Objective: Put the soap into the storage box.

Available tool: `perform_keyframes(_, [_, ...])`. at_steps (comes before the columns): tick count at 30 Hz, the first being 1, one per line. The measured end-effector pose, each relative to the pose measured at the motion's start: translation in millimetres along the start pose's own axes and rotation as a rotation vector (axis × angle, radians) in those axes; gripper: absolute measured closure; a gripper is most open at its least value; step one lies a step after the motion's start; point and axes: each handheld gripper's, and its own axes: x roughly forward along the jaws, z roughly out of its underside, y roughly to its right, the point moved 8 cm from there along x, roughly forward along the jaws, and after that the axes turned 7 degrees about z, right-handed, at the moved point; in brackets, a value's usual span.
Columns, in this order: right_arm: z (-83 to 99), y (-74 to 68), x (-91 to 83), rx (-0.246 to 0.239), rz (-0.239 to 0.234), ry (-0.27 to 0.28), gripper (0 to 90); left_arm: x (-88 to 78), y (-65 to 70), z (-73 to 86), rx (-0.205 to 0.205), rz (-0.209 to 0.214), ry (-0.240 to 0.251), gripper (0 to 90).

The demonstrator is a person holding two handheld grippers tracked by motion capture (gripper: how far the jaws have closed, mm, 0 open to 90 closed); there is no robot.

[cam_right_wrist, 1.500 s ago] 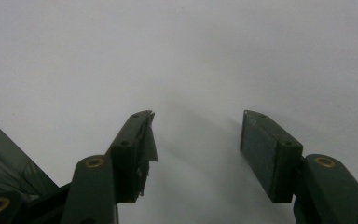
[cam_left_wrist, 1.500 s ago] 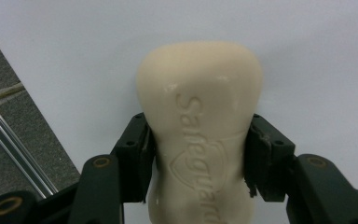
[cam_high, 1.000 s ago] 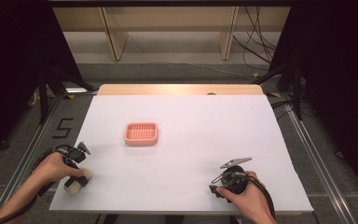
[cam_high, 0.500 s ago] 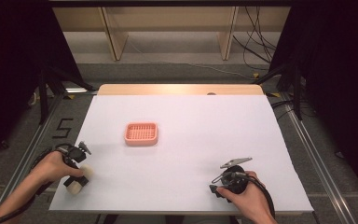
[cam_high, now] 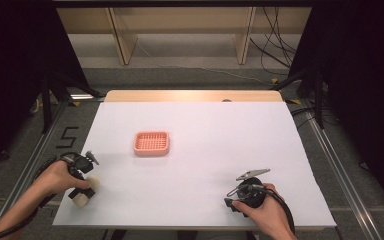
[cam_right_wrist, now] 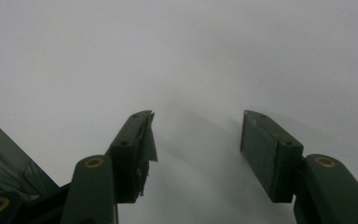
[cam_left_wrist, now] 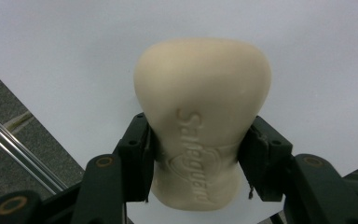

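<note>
1. White sheeting covers the table across the middle of the high view, with dark floor, cables and pale wooden shelf legs along the top of the frame.
2. Lower left of that view: the left gripper sits in the person's left hand, right at the table's near-left corner.
3. And it has a grip! The cream soap bar is clamped between its two black jaws, pads pressing on the bar's narrow waist, the rounded end pointing up the left gripper view.
4. An embossed brand word runs down the soap's face; the bar lies over the white sheet, with grey floor and a metal rail at the left edge of that view.
5. From above, the soap peeks out pale just below the hand.
6. Centre-left of the high view, the pink slotted soap dish waits, well apart from the bar.
7. Lower right: the right gripper rests in the right hand, jaws standing apart over bare white sheet, nothing between them.
</note>
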Motion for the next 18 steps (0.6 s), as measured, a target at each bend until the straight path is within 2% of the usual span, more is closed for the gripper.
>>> perform_keyframes(6, [0.2, 0.7, 0.3, -0.001, 0.004, -0.001, 44.2, -2.1, 0.7, -1.0, 0.01, -0.005, 0.003, 48.9])
perform_keyframes(7, [0.0, 0.5, 0.2, 0.0, 0.002, 0.0, 44.1, -3.9, -0.4, -1.9, 0.028, -0.011, -0.002, 48.9])
perform_keyframes(9, [0.1, 0.8, 0.3, 0.0, 0.005, 0.001, 44.2, -5.5, -0.6, -2.9, 0.032, -0.015, -0.001, 48.9])
perform_keyframes(12, [0.3, 0.8, 0.3, -0.001, 0.005, -0.002, 44.2, -6.4, 0.5, -4.2, 0.027, -0.014, 0.005, 48.9])
perform_keyframes(15, [0.1, 0.5, 0.2, 0.0, 0.002, -0.001, 44.1, -8.1, 2.0, -6.0, 0.04, -0.017, -0.004, 48.9])
perform_keyframes(18, [0.3, 0.6, 0.4, 0.0, 0.003, -0.001, 44.2, -7.8, 3.4, -8.2, 0.042, -0.017, 0.009, 48.9])
